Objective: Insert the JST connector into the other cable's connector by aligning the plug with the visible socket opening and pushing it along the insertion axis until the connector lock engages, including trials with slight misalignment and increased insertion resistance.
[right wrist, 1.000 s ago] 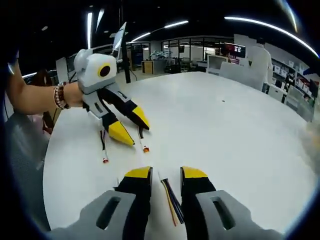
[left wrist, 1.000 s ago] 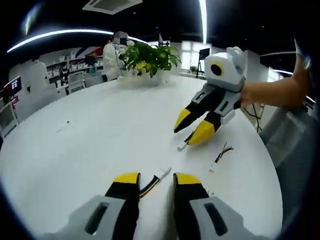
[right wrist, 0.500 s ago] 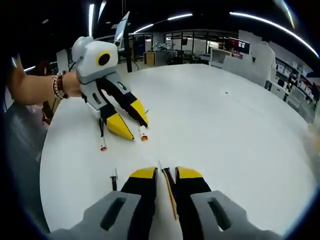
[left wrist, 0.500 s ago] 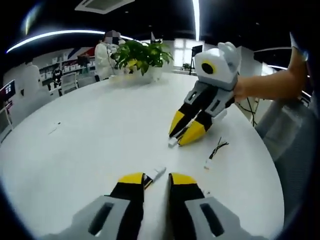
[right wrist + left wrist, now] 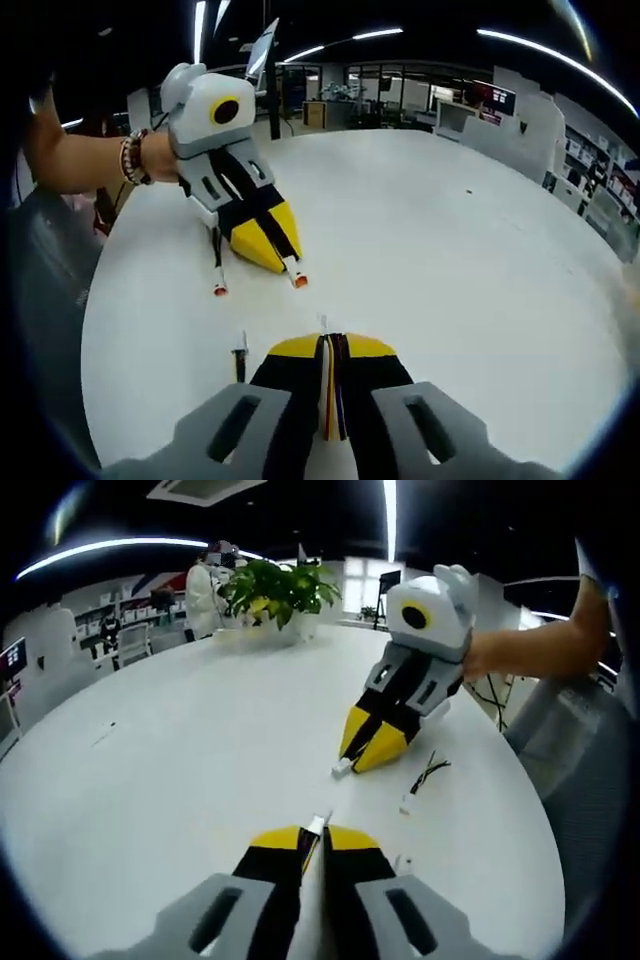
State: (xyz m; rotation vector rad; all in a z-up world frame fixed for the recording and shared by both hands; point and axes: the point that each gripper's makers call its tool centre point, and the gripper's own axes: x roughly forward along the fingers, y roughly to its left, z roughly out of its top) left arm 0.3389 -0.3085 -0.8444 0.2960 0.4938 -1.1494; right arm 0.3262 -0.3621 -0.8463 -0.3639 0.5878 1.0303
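My left gripper is shut on a thin cable, and its white connector pokes out past the tips. Farther right on the white table, my right gripper is shut on the other cable, whose white connector rests on the tabletop. In the right gripper view, my right gripper pinches yellow and purple wires, with the small plug ahead of the tips. The left gripper is shut there too, an orange-tipped connector sticking out. The two connectors are apart.
A loose spare cable lies right of the right gripper, also seen as a cable near the table's edge. A small connector piece lies close by. A potted plant stands at the far side. A grey chair is beyond the edge.
Both grippers went from open to shut, each closing on the cable lying between its jaws. The hands shifted slightly; the connectors remain apart.
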